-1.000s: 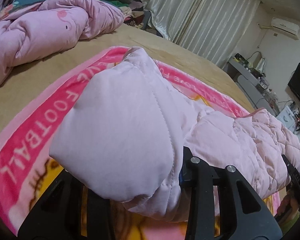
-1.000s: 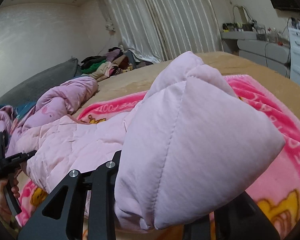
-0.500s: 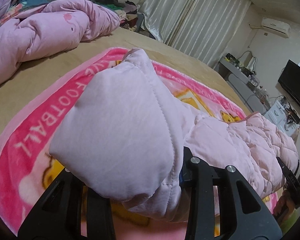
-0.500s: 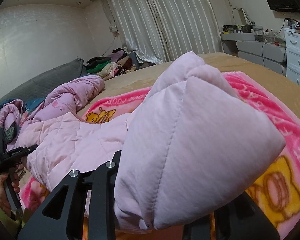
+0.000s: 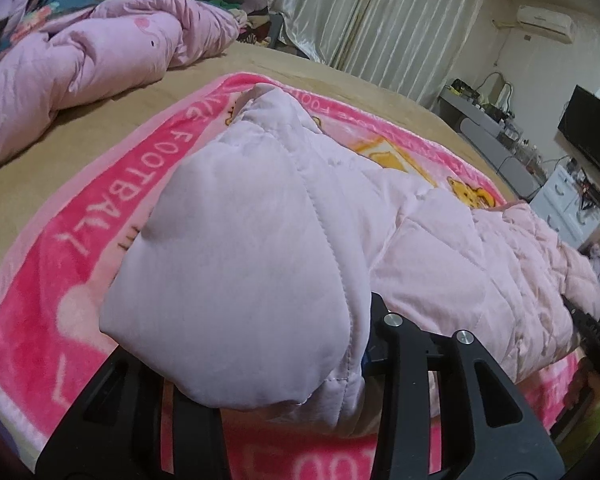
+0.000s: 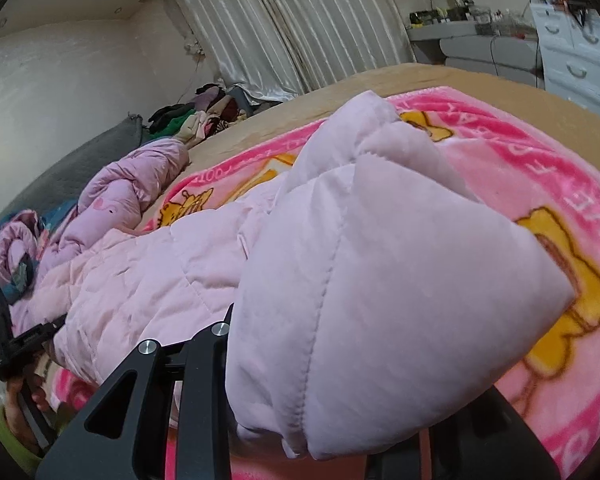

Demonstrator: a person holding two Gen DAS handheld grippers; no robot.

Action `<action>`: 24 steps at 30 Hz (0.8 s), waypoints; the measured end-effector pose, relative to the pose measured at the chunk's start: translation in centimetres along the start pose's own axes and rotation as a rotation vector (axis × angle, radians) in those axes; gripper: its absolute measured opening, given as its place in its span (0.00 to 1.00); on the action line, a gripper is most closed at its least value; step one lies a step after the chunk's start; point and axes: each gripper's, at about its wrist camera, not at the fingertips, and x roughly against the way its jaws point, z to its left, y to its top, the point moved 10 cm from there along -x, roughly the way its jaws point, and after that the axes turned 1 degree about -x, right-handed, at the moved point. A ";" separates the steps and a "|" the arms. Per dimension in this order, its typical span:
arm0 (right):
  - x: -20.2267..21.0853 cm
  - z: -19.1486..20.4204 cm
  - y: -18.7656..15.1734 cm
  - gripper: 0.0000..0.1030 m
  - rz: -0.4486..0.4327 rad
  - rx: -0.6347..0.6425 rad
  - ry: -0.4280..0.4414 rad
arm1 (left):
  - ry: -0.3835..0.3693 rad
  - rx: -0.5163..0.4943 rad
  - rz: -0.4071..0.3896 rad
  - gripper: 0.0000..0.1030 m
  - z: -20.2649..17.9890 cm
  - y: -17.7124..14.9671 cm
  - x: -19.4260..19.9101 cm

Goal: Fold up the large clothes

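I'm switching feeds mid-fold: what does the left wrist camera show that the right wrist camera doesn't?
Left wrist only: the air conditioner on the wall and a dark TV screen.

Right wrist only: the white drawer unit and the hand holding the left gripper.

Both: the pink quilted jacket clamped in each gripper's jaws, the pink blanket, the pink comforter, the curtains.

— What's the garment?
— A pale pink quilted jacket (image 5: 440, 248), puffy and stitched in panels.
— Where is it?
— Stretched lengthwise over the pink blanket (image 5: 100, 216) on the bed, both ends lifted.
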 end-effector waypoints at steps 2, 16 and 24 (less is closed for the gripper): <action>0.2 0.6 -0.1 0.26 0.001 0.062 -0.046 | 0.015 -0.009 -0.002 0.29 0.1 -0.4 0.0; -2.9 -2.1 -2.7 0.29 0.101 -0.092 -0.089 | 0.060 -0.054 0.022 0.32 0.4 -2.0 -1.1; -3.0 -2.8 -2.8 0.44 0.133 -0.181 -0.086 | 0.043 -0.023 0.041 0.37 1.0 -2.3 -1.5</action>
